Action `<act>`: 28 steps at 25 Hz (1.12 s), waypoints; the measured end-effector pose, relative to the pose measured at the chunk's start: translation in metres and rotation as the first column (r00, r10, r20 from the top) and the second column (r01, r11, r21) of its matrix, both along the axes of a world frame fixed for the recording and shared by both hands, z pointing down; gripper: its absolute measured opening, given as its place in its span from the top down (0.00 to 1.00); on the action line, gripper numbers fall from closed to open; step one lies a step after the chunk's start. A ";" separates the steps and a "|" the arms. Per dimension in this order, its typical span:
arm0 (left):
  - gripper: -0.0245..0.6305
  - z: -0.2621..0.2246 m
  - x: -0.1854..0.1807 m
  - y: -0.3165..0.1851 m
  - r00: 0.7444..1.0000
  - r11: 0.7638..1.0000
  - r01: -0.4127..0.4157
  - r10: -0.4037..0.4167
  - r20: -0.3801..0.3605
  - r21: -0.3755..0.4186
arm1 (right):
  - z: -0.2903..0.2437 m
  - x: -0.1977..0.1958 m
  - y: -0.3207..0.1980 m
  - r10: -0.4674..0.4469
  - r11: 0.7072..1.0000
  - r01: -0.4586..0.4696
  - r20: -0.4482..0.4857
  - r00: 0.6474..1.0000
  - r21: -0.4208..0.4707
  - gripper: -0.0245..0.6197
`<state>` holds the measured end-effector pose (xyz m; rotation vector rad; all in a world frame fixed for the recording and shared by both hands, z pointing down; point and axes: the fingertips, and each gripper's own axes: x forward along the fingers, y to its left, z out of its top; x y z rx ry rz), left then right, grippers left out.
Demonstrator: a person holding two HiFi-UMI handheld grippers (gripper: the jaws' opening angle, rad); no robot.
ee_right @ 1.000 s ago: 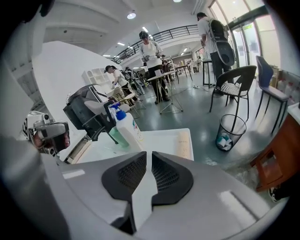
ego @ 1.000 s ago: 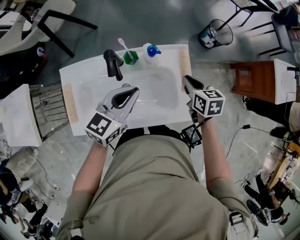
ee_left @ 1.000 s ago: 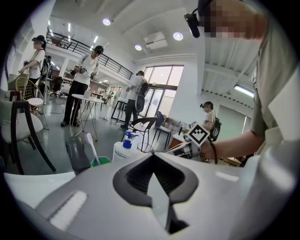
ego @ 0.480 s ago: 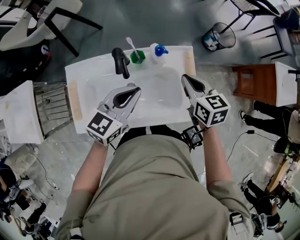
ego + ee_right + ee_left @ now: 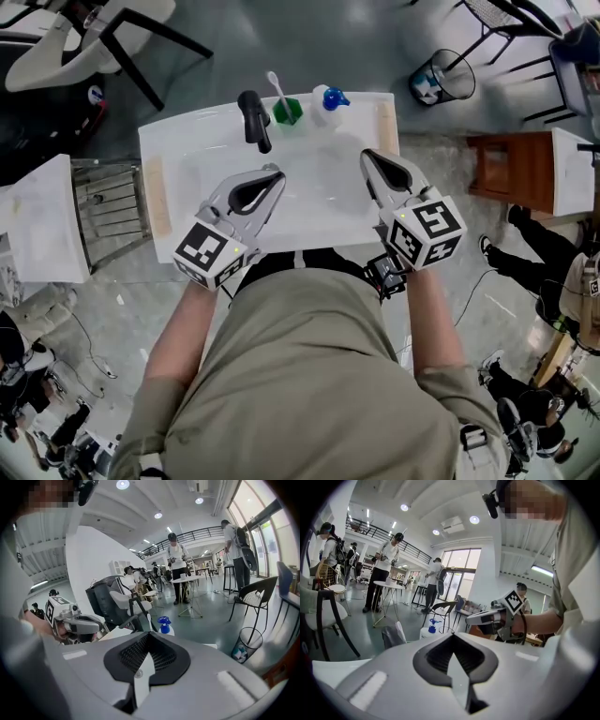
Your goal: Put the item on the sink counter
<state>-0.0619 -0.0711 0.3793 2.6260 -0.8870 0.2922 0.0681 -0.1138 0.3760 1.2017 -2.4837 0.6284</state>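
Both claws are empty over the sink counter [image 5: 192, 127]. The left gripper [image 5: 275, 172] is clenched with nothing btwn its jaws. The right gripper [image 5: 366, 155] has jaws that have just been closing and are now fully together, also w/ nothing btwn them. No item is held, so the task's item is judged to be already down on the counter. Which one it is can't be told for sure. The nearest candidate to the right gripper is the tan strip [image 5: 384, 127] at the counter's 3 o'clock edge. The step in hand is judged to be the retreat after set-down. To do it well, the person keeps both claws clenched and draws them up and back toward 6 o'clock. The grippers shouldn't swing toward 12, where the upright things crowd the far rim and would tip easily. The right gripper needs to pass clear of the 3 o'clock strip so it doesn't drag it off the edge. Counts: 2 grippers. 1 black faucet [image 5: 255, 120] at approx 11–12 o'clock. 1 green cup [image 5: 288, 112] at 12, just beside the faucet. 1 toothbrush [image 5: 275, 86] standing in that cup. 1 blue-capped bottle [image 5: 328, 101] at 1 o'clock, near the cup. 2 tan strips in all, the 2nd tan strip [image 5: 157, 195] at 9 o'clock. 1 wire bin [image 5: 445, 70] on the floor off the counter's 2 o'clock corner.
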 end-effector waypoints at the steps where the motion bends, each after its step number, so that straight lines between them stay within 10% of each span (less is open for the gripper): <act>1: 0.95 -0.001 -0.001 0.000 1.000 1.000 0.000 0.000 -0.002 0.003 | -0.004 -0.003 0.001 -0.006 1.000 0.006 0.002 1.000 0.014 0.95; 28: 0.95 -0.012 -0.026 0.001 1.000 1.000 -0.007 0.008 -0.020 0.021 | -0.012 -0.064 0.023 -0.120 0.992 0.121 -0.007 0.993 0.044 0.95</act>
